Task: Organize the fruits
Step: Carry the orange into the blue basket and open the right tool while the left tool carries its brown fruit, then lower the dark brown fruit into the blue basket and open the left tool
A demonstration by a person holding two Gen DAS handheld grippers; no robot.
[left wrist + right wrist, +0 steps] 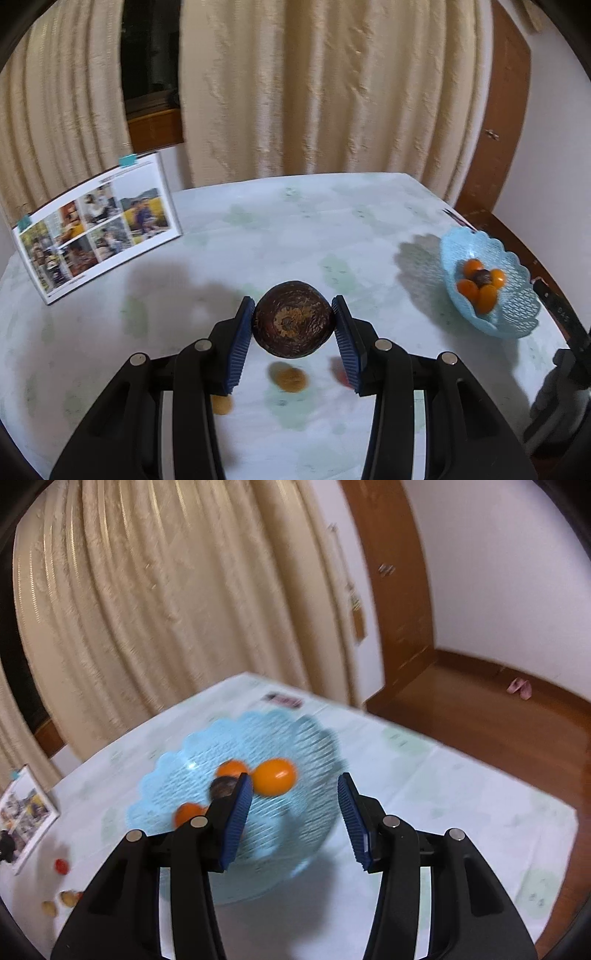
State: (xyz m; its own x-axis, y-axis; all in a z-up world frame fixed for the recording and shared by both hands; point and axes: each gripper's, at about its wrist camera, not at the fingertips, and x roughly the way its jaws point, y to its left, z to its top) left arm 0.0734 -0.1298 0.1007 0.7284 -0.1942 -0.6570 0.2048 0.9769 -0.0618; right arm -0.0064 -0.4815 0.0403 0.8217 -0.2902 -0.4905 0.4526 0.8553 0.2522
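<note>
My left gripper (293, 325) is shut on a dark brown round fruit (292, 319) and holds it above the table. Below it lie two small tan fruits (288, 376) and a red one (341, 373). A light blue lattice basket (517, 306) stands at the right and holds several orange fruits (485, 295) and a dark one (481, 277). My right gripper (293, 816) is open and empty just above the basket (207, 753), where orange fruits (275, 775) and the dark fruit (221, 787) show.
A standing photo calendar (99, 225) is at the table's back left; it also shows in the right wrist view (26, 812). Cream curtains hang behind the table. A red fruit (62, 866) and tan fruits (68, 899) lie left of the basket. Wooden floor lies to the right.
</note>
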